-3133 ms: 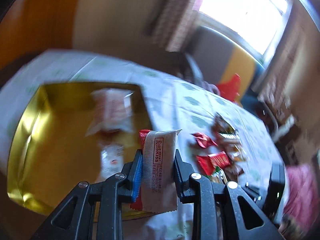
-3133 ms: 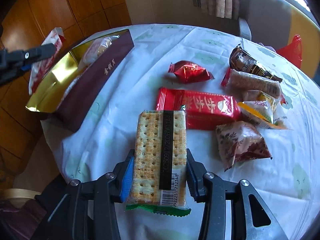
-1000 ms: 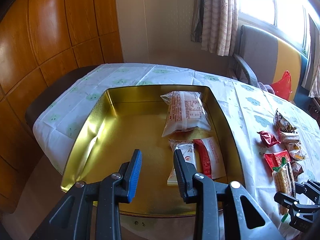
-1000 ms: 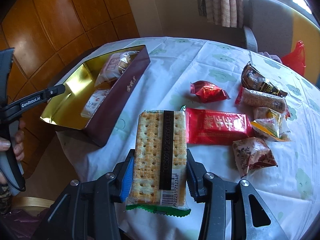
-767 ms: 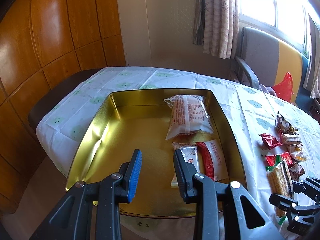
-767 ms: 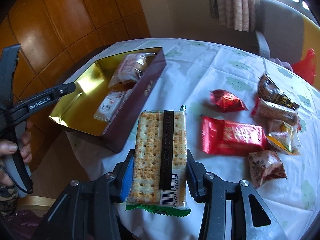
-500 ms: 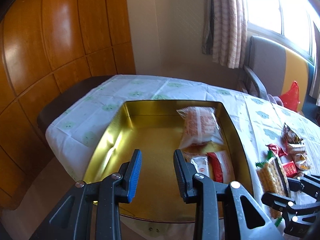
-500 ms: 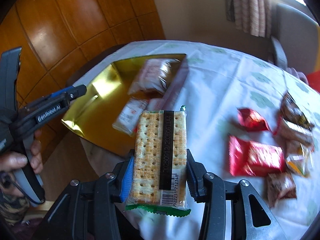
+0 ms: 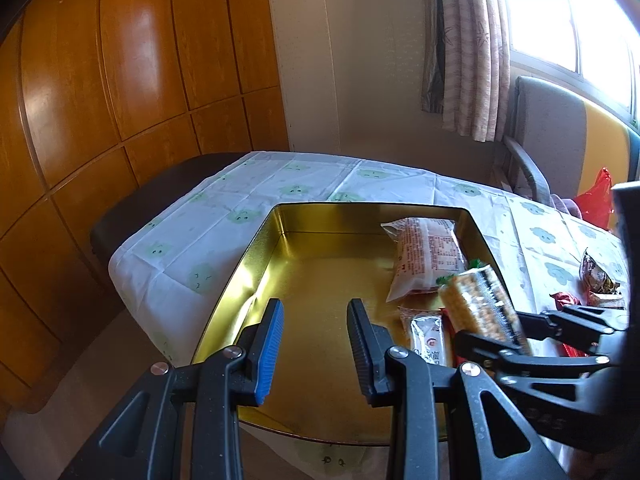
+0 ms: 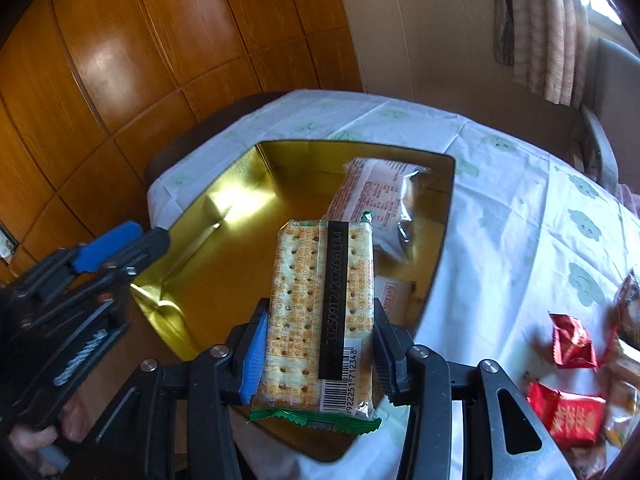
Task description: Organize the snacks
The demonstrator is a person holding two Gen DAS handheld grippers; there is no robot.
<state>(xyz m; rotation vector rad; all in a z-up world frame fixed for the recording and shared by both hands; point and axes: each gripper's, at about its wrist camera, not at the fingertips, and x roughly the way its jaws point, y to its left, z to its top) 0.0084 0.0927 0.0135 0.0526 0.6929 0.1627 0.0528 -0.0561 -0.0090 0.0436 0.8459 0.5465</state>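
Observation:
A gold tin (image 9: 256, 276) (image 10: 224, 216) lies on the table's left part. Inside it are a large white snack bag (image 9: 424, 260) (image 10: 372, 196) and two small packets (image 9: 428, 340). My right gripper (image 10: 318, 332) is shut on a cracker pack (image 10: 322, 312) and holds it above the tin's right side; the pack also shows in the left wrist view (image 9: 480, 304). My left gripper (image 9: 314, 320) is open and empty, hovering at the tin's near edge.
Loose snacks lie on the tablecloth right of the tin: red packets (image 10: 572, 344) (image 10: 568, 420) and a dark wrapper (image 9: 598, 276). A chair (image 9: 536, 136) and a red bag (image 9: 600, 196) stand behind the table. Wood panelling (image 9: 120, 80) is on the left.
My right gripper has carried the cracker pack left, from over the tablecloth to over the tin. My left gripper stays open and has drawn back a little.

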